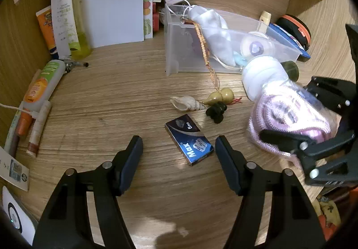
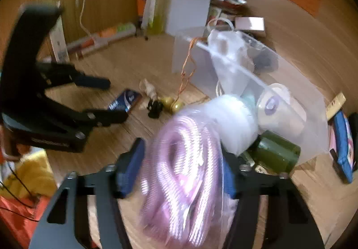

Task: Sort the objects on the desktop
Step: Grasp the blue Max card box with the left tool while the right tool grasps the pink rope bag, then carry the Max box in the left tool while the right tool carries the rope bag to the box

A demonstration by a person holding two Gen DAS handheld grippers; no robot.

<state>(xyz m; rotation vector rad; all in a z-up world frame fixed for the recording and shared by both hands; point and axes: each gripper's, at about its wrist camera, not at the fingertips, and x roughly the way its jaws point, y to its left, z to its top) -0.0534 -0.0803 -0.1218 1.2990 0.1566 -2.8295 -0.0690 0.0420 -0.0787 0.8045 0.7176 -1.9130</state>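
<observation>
My right gripper [image 2: 181, 168] is shut on a clear bag of pink coiled cable [image 2: 183, 173], held above the desk near the clear plastic bin [image 2: 290, 83]; the bag also shows in the left wrist view [image 1: 288, 114]. My left gripper [image 1: 179, 155] is open and empty, low over the desk, with a blue "Max" blade box [image 1: 189, 139] between its fingertips. A seashell [image 1: 186, 103], a small gourd charm [image 1: 219, 95] and a black clip [image 1: 216, 111] lie just beyond the box.
The bin [image 1: 174, 47] holds a white pouch [image 1: 214, 34] and a tape roll [image 1: 255, 46]. Tubes [image 1: 42, 85] and pens line the left wall. A yellow bottle [image 1: 78, 25] and papers stand at the back. An orange-rimmed case [image 1: 297, 29] sits far right.
</observation>
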